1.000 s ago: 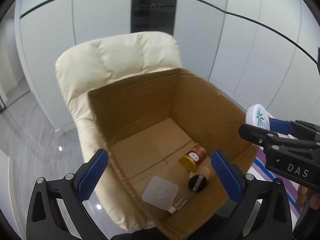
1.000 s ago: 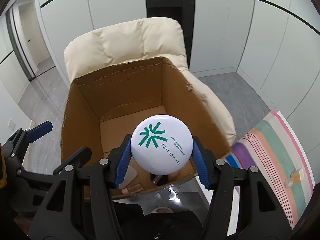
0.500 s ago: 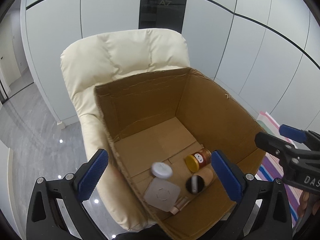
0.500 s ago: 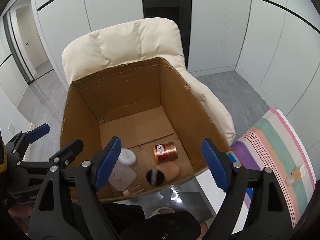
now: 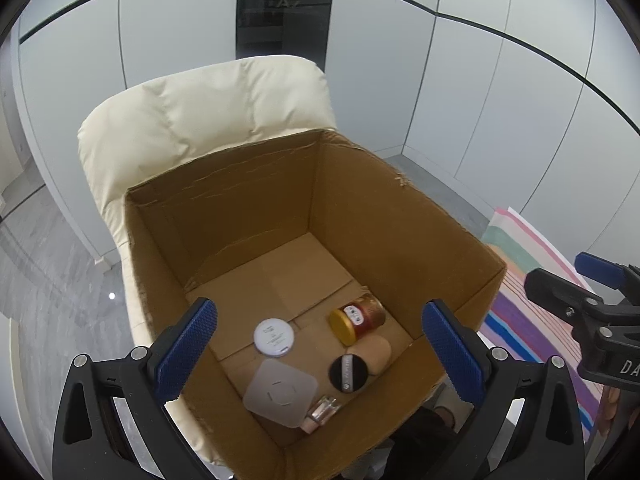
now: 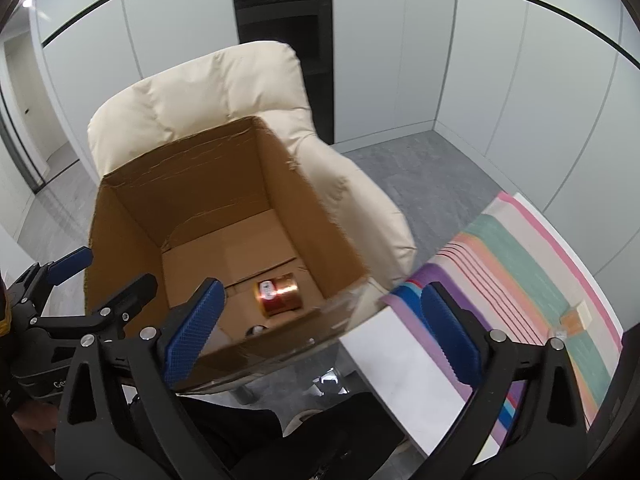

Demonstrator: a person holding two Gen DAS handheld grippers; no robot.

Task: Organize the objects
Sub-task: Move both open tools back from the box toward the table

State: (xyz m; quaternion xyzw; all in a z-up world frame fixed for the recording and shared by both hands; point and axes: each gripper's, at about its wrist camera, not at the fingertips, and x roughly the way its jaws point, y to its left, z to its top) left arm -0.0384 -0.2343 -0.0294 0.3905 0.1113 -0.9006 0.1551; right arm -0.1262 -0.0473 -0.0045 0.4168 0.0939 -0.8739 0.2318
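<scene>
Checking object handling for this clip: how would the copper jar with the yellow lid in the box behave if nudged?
The copper jar lies on its side on the cardboard box floor, so it would probably roll. Its shiny wall looks slippery. The beige puff beside it might stop it.

Left wrist camera looks steeply down, close above the open brown cardboard box (image 5: 360, 208) on a cream padded armchair (image 5: 200, 120); right wrist camera looks down from nearer the box's right rim, facing likewise; both share box, armchair, pastel striped rug (image 6: 540, 280).
</scene>
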